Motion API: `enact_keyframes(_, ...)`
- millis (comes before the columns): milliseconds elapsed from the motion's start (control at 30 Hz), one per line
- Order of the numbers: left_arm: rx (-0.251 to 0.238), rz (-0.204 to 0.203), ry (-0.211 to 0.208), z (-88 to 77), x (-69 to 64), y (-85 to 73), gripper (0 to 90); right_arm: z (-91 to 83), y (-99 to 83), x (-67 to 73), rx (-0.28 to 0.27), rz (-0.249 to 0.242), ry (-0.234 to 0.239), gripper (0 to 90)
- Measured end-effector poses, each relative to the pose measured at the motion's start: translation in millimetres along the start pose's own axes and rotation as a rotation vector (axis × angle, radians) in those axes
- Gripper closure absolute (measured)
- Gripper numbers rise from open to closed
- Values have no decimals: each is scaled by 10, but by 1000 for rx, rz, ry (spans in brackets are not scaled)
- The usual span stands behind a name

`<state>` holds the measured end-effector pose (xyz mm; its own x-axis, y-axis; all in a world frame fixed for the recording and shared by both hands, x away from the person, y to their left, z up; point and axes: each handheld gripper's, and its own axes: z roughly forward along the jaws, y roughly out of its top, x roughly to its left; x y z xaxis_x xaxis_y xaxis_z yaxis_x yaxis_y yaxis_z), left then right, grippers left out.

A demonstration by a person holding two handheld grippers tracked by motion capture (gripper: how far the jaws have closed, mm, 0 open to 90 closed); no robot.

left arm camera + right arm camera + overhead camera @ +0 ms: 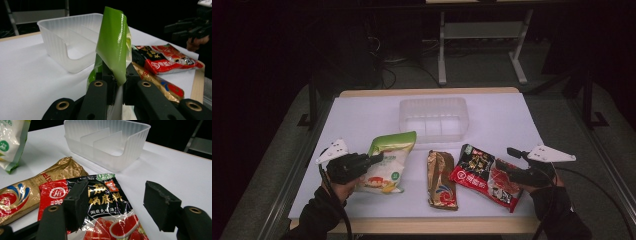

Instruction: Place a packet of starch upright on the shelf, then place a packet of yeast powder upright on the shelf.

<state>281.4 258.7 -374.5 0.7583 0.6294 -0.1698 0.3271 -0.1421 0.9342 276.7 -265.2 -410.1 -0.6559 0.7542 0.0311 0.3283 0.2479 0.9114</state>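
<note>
Left claw [379, 159], held at the near left of the white table [362, 120], is clamped tight on the edge of the green snack bag [388, 162]; in the left gripper view the bag's glossy green edge [113, 45] stands upright, pinched between the two black jaws, and the bag appears partly raised off the table surface. Right claw [512, 152], at the near right, stands wide apart and grips nothing; in the right gripper view its jaws straddle the red and black sauce packet [105, 205], which lies flat on the table beneath them, whether touched by the pads cannot be told. A gold packet [441, 179] lies between the green bag and the red packet. The clear plastic bin [433, 119], with inner dividers, sits farther back at the table's middle.
</note>
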Motion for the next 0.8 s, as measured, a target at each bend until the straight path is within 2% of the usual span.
enact_keyframes(33, -9, -1, 13, -15, -1, 4, 833, 5, 3, 0, -1, 1, 1, 360)
enact_keyframes(233, -57, 0, 27, -70, 16, 41, 834, 29, 2, -14, -5, -2, 1, 368)
enact_keyframes(467, -80, -13, 41, -62, 38, 61, 834, 16, -9, -25, -9, 4, 7, 411)
enact_keyframes(600, -99, -23, 53, -69, 44, 100, 833, 34, -6, -22, -2, 6, 16, 404)
enact_keyframes(700, -127, -32, 64, -86, 46, 145, 833, 44, -10, -16, 6, 5, 16, 362)
enact_keyframes(800, -141, -24, 77, -83, 44, 172, 833, 43, -11, -22, 4, 3, 14, 355)
